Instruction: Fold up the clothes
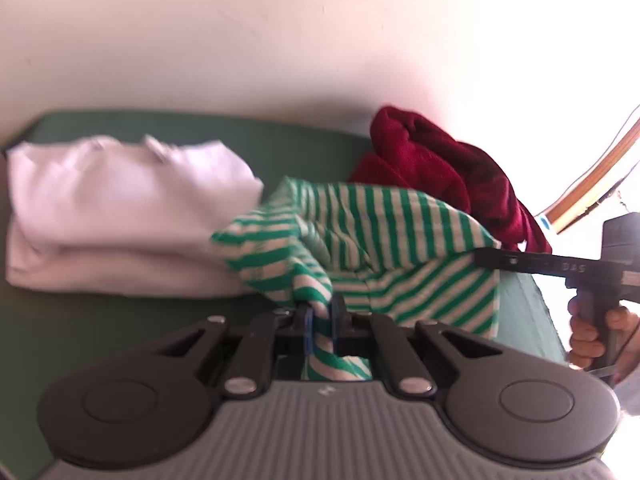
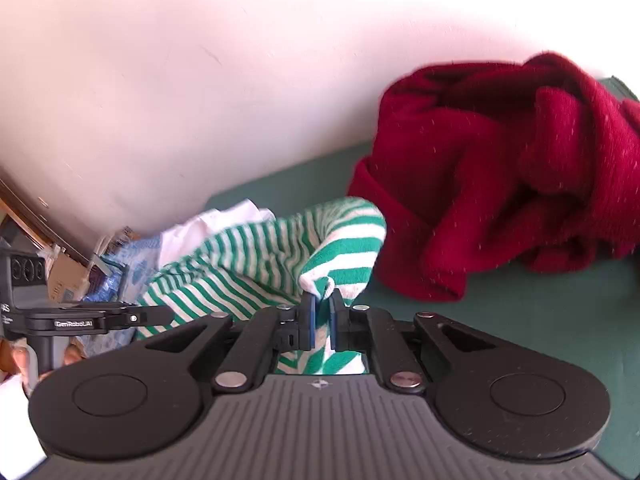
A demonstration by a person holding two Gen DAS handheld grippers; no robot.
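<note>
While both tools grip the striped top (image 1: 400,240), the step in hand looks like lifting it clear to spread it flat for folding, so the two hands should rise and part together, keeping the cloth taut between them without tugging one corner loose. The left tool (image 1: 320,320) has its jaws pinched shut on a bunched fold of the green-and-white cloth, which trails down between them; the right tool (image 2: 322,312) is likewise clamped on a small edge of the same top (image 2: 260,264), a thin grip that could slip if pulled hard. Ahead and to the left of the left tool lies a folded white garment (image 1: 120,216), touching the striped one; ahead and to the right sits a crumpled red sweater (image 2: 500,184), just beside it. Bare green worktop (image 2: 540,320) shows to the right of the right tool, the best room for laying out. A pale wall (image 1: 280,40) closes the far edge, so spreading should stay nearer the tools.
</note>
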